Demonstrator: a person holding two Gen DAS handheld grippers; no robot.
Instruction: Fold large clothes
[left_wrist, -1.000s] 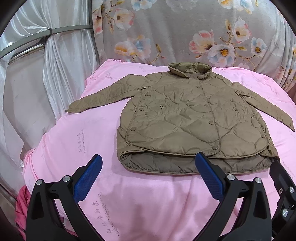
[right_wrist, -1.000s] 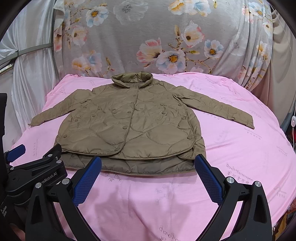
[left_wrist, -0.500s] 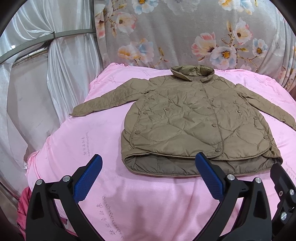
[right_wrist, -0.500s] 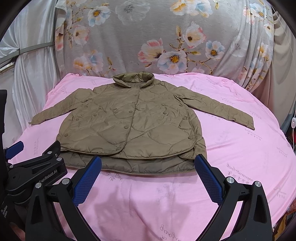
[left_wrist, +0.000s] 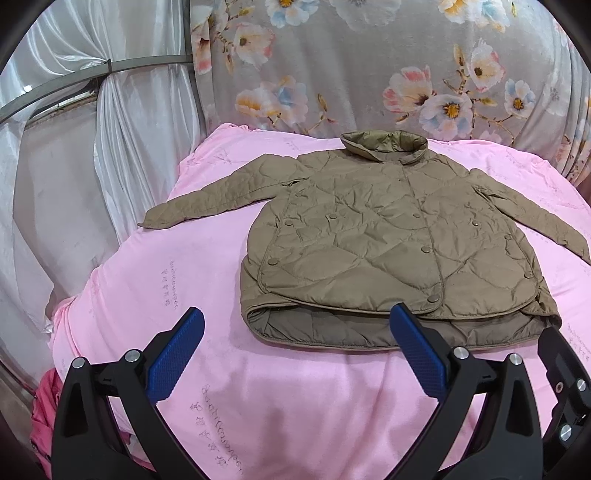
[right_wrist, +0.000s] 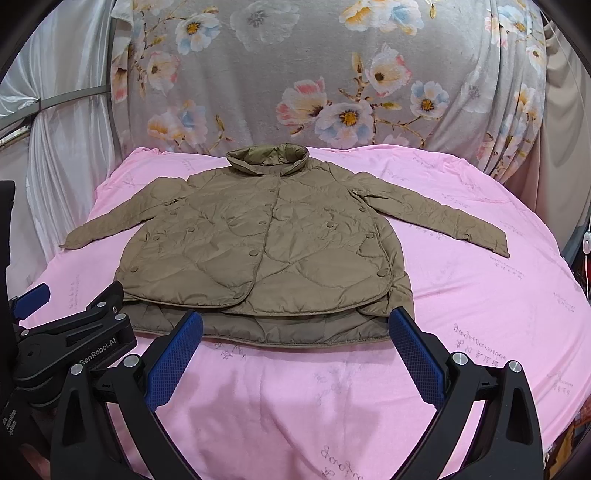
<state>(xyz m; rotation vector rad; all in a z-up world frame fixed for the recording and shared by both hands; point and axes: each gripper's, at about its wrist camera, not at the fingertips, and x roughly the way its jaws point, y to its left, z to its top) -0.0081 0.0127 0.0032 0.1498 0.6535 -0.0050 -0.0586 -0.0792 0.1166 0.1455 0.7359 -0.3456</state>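
An olive-brown quilted jacket (left_wrist: 388, 243) lay flat and face up on a surface covered with a pink sheet (left_wrist: 295, 398), its front buttoned, its collar (left_wrist: 384, 146) standing at the far end and its hem nearest the cameras. Both sleeves were spread out to the sides, the left sleeve (left_wrist: 218, 195) reaching toward the sheet's left edge and the right sleeve (right_wrist: 439, 216) stretched across the pink cloth on the other side. The left claw (left_wrist: 295, 343) hung wide open just short of the hem, its blue-padded fingers (left_wrist: 173, 356) holding nothing and apart from the fabric. The right claw (right_wrist: 295, 343) was likewise spread wide and empty, poised before the hem's middle, with the left claw's black body showing at the lower left of its view. Behind the bed hung a grey floral cloth (right_wrist: 314, 74), and pale white drapes (left_wrist: 122, 129) stood at the left.
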